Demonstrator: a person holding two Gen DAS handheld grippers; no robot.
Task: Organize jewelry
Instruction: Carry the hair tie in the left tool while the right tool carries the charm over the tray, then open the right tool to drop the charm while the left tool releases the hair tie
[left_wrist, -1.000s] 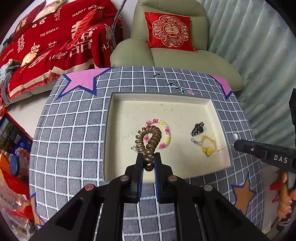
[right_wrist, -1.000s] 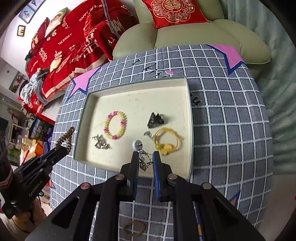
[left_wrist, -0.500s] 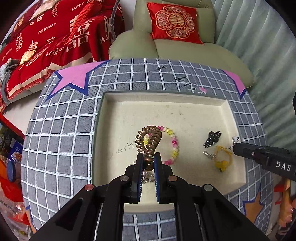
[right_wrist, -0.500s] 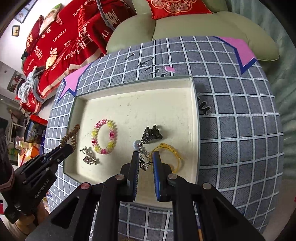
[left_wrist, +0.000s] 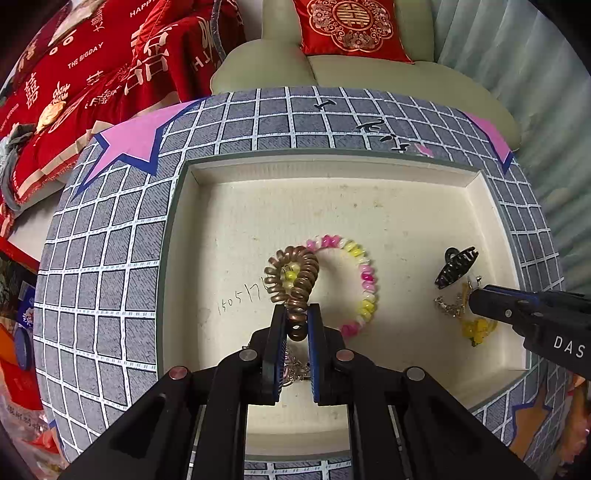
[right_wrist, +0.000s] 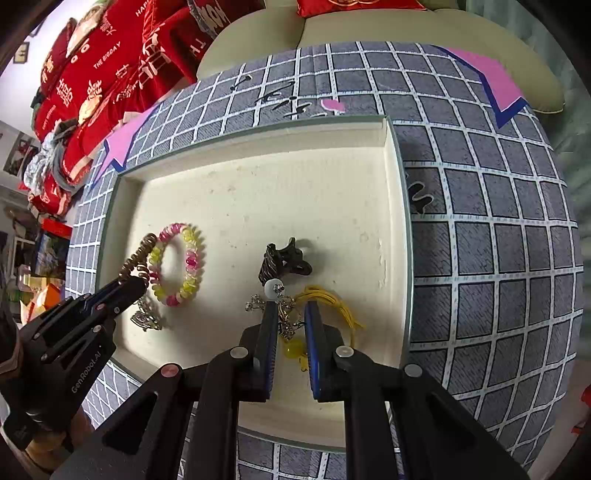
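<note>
Over tray (left_wrist: 491, 229): left tongs (left_wrist: 296, 325) pinch coil band (left_wrist: 293, 275), level.

Both grippers (left_wrist: 296, 317) (right_wrist: 290, 317): black plastic, blue pads, silver/red screws, white "GenRobot.AI"/"DAS" lettering.

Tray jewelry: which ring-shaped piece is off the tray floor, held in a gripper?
The brown coil hair tie, pinched by the left gripper. The pink-and-yellow bead bracelet and yellow cord bracelet lie flat in the tray.

Glossy, perhaps plastic, coil bracelet (left_wrist: 293, 275)
</note>
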